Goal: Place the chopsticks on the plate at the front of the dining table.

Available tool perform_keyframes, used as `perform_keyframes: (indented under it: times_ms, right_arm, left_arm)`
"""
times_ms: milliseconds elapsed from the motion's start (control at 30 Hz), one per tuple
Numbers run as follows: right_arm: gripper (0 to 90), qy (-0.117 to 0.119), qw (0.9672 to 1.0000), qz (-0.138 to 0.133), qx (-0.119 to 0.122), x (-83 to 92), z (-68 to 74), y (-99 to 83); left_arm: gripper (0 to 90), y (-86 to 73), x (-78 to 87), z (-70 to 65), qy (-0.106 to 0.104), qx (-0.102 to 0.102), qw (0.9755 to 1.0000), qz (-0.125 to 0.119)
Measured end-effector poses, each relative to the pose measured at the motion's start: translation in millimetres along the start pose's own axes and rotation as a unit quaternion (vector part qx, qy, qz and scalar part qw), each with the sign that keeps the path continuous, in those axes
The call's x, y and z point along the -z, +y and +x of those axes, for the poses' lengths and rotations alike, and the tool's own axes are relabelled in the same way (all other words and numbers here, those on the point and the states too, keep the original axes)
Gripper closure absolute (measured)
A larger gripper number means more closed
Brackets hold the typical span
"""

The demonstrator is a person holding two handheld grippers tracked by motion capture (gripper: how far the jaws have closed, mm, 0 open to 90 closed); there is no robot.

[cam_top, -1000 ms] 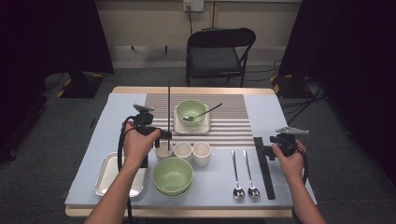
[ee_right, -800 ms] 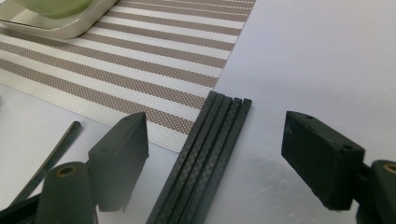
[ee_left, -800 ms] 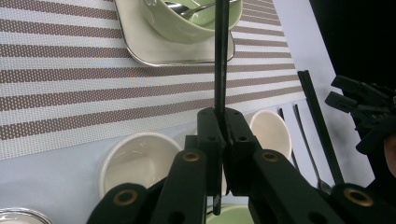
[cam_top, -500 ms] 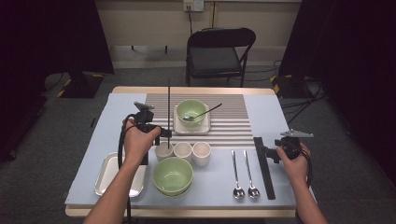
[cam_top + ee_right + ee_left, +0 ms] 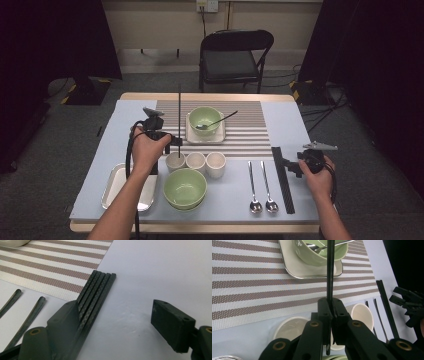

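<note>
My left gripper (image 5: 172, 142) (image 5: 331, 312) is shut on a black chopstick (image 5: 179, 110) (image 5: 330, 272) and holds it upright over the leftmost of three white cups (image 5: 176, 161). At the right of the table, my right gripper (image 5: 292, 167) (image 5: 115, 310) is open and low over the blue surface. Several black chopsticks (image 5: 281, 177) (image 5: 97, 287) lie side by side and run under its left jaw. The pads grip nothing. In the left gripper view the right gripper (image 5: 409, 305) is at the far right.
A green bowl (image 5: 204, 119) with a spoon (image 5: 217, 121) in it sits on a square plate on the striped mat (image 5: 240, 140). Another green bowl (image 5: 185, 187), a metal tray (image 5: 120, 187) and two spoons (image 5: 253, 185) lie near the front. A chair (image 5: 232, 55) stands behind the table.
The right hand has drifted slightly toward the table's near edge beside the chopsticks. The left hand and its upright chopstick have stayed put.
</note>
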State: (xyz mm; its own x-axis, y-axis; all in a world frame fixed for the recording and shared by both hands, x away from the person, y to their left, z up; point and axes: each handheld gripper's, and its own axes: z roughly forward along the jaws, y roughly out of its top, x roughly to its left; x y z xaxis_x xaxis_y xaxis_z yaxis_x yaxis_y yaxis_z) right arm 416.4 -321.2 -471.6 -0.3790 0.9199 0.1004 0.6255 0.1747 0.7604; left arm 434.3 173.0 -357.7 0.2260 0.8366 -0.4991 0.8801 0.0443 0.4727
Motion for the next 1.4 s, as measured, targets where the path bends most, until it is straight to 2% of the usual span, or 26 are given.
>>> perform_keyframes:
  times_ms: [167,300,633,1000,1400]
  right_arm:
    - [22.1,-0.004,1.0,-0.005,-0.002,2.7,-3.7,-2.5]
    - [22.0,-0.008,0.9999,-0.006,-0.004,5.2,-7.9,-5.5]
    - [21.4,-0.015,0.9999,-0.005,-0.002,7.5,-11.1,-8.7]
    - [20.1,-0.024,0.9996,0.012,-0.001,8.0,-12.5,-10.3]
    - [17.6,-0.042,0.9982,0.031,0.03,4.6,-5.5,-9.6]
  left_arm:
    - [87.2,1.9,0.7,-0.3,-0.003,0.0,1.0,-0.001]
    - [87.2,2.2,0.0,0.0,0.005,-0.001,1.0,0.001]
    - [87.2,4.4,-3.2,1.8,0.002,0.006,1.0,0.004]
    - [87.2,10.6,-2.1,2.4,0.005,0.004,1.0,0.006]
    - [87.2,15.2,-5.1,9.3,0.005,0.019,0.9998,0.008]
